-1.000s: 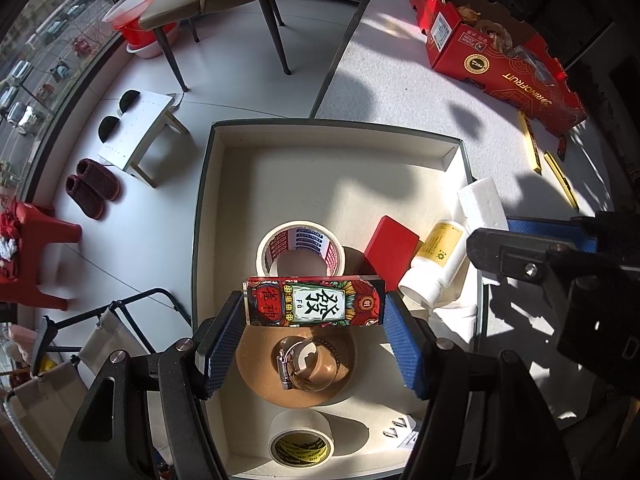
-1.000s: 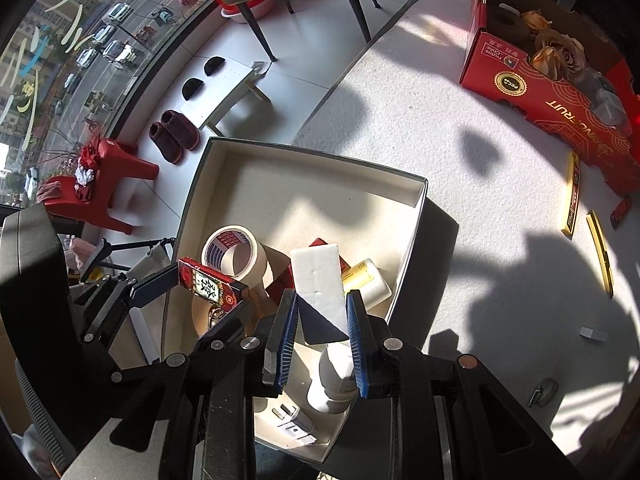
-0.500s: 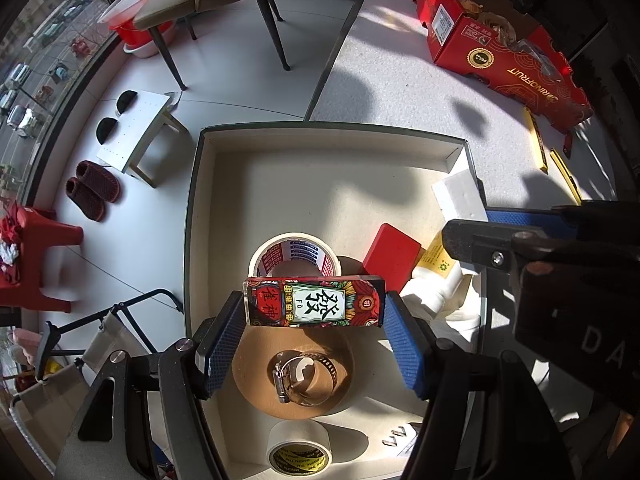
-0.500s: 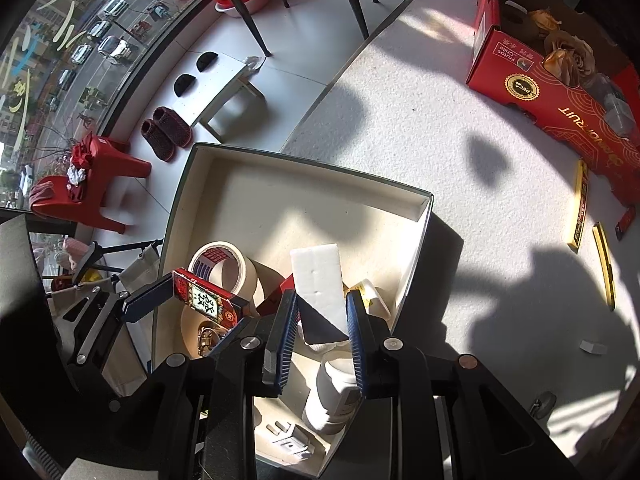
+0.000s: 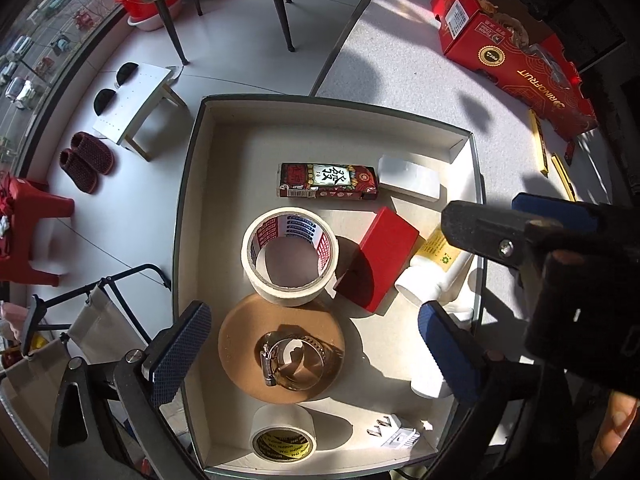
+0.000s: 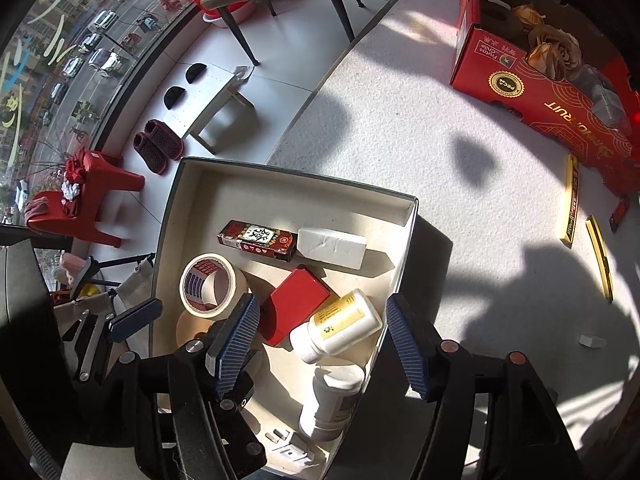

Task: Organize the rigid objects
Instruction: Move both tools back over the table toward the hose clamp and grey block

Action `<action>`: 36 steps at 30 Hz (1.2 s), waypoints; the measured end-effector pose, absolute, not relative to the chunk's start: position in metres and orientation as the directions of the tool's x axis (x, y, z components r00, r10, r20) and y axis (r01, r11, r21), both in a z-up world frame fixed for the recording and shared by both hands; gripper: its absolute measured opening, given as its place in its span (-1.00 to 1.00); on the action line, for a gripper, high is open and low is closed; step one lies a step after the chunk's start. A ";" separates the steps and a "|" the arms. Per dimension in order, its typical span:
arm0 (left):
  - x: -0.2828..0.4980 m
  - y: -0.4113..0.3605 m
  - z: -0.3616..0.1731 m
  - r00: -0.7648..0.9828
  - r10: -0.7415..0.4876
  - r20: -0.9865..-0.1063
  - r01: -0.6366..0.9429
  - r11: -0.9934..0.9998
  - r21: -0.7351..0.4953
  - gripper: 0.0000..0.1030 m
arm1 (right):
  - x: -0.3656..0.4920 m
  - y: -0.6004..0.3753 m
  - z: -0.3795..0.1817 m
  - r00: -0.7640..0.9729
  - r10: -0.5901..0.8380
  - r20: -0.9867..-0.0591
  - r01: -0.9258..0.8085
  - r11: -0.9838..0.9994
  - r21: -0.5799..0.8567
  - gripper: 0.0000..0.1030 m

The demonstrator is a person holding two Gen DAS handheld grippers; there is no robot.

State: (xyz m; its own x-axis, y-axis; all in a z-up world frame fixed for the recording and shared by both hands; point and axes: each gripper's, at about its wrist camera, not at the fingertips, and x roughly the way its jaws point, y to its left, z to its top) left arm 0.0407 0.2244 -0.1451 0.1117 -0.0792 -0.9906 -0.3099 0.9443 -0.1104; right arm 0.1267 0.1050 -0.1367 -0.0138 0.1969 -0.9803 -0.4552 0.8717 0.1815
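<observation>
Both claws hang spread and empty, left claw and right claw, over the tray; card box and white block lie lined up at twelve o'clock, tidily grouped.

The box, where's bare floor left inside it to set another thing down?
The far strip behind the patterned card box and white block, up to the box's back wall, is bare. The near half is crowded: tape roll, red box, bottles.

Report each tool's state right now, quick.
Left tool: open, holding nothing, above the tray.
Right tool: open, holding nothing, over the white bottle.
</observation>
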 end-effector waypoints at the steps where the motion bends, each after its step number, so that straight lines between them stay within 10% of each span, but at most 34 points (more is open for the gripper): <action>1: 0.039 0.224 -0.144 0.120 -0.075 -0.990 -0.314 0.943 -0.109 0.99 | 0.127 0.102 -0.136 -0.015 0.197 -0.980 -0.449 0.875 0.183 0.30; 5: 0.036 0.220 -0.138 0.140 -0.054 -0.989 -0.317 0.944 -0.096 0.99 | 0.124 0.088 -0.133 -0.013 0.209 -0.978 -0.410 0.891 0.196 0.59; 36: 0.063 -0.032 -0.144 0.007 -0.141 -0.990 0.197 0.971 -0.137 0.99 | 0.000 -0.251 -0.178 -0.086 0.156 -0.984 0.393 0.913 0.111 0.59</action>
State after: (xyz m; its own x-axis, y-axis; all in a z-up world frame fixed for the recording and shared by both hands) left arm 0.0628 -0.0320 -0.1435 0.0065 -0.1410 -0.9900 0.1968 0.9708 -0.1370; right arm -0.0001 -0.2509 -0.1783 -0.0862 0.1564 -0.9839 0.3930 0.9128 0.1106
